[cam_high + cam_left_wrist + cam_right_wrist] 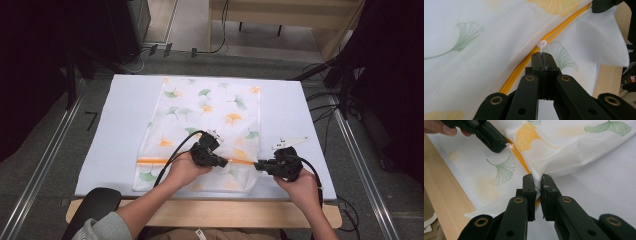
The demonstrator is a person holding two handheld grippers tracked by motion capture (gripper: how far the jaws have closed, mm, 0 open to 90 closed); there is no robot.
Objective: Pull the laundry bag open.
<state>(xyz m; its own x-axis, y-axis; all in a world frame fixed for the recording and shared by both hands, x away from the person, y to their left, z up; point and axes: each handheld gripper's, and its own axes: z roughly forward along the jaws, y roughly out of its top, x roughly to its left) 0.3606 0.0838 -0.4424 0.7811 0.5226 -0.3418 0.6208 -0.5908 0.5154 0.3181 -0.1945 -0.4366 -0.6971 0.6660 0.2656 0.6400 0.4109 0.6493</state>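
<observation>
A white mesh bag (pixel 210 115) printed with green and orange leaves lies flat on the table, an orange zipper (pixel 155 161) running across its near end. My left gripper (pixel 543 56) is shut on the zipper's small white pull (pixel 541 45), roughly two-thirds of the way along the zipper (pixel 524 67). In the high view this left gripper (pixel 226 162) points right. My right gripper (pixel 537 180) is shut on the bag's bunched right edge (pixel 564 152) at the zipper's end, and faces the left gripper (pixel 502 146). From above, the right gripper (pixel 256 164) points left, a short gap from the other.
A white mat (pixel 125 125) covers the table, and a wooden strip (pixel 225 212) runs along its near edge. Cables (pixel 330 107) lie beyond the right side. A dark chair part (pixel 97 202) sits at the lower left.
</observation>
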